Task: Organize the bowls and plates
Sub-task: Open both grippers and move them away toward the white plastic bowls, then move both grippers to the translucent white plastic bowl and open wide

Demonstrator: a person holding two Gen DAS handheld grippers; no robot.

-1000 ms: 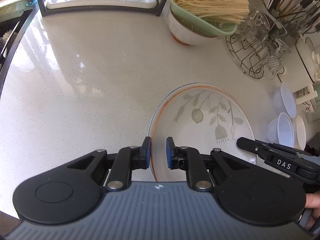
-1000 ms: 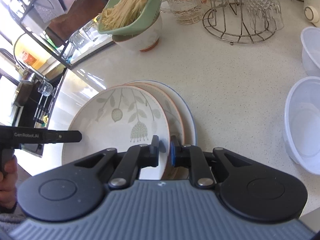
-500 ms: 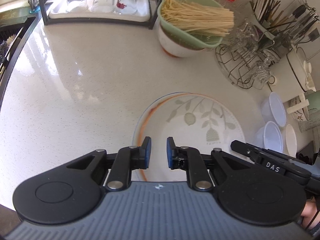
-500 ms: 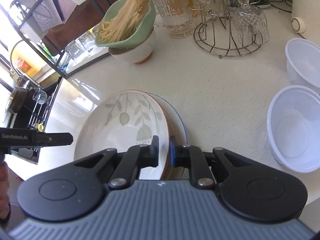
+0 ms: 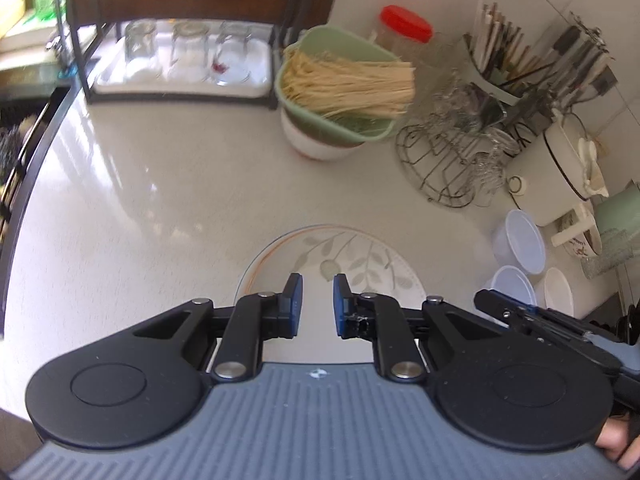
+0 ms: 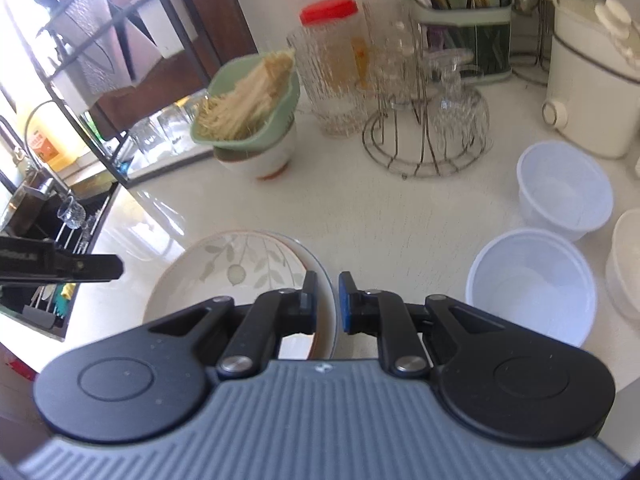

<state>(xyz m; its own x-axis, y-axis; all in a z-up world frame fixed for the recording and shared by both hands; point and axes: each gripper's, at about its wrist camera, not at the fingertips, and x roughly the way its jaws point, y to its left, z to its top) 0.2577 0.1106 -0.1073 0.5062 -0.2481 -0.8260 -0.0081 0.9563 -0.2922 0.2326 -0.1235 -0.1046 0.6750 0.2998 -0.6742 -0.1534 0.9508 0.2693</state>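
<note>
The pale speckled stone countertop [image 5: 168,200] fills both views. On it lies a stack of round ceramic plates [image 6: 240,268], the top one cream with a grey leaf pattern and an orange rim; in the right wrist view it sits at 9 o'clock of centre, in the left wrist view at 6 o'clock.

At 12 o'clock in the left wrist view a green plastic colander of dry noodles [image 5: 344,84] rests on a white ceramic bowl [image 5: 316,144]. A round wire glass rack [image 6: 424,140] stands at 1 o'clock in the right wrist view, with a white electric cooker [image 6: 592,80] at 2 o'clock.

3 white plastic bowls sit at 3 o'clock there: the nearest bowl [image 6: 532,284], a farther bowl [image 6: 564,188], and an edge bowl [image 6: 626,264] cut by the frame.

The left gripper [image 5: 317,300] hovers over the plates, jaws apart, holding nothing. The right gripper [image 6: 328,300] has its jaws slightly apart, straddling the stack's right rim without pinching it.
</note>
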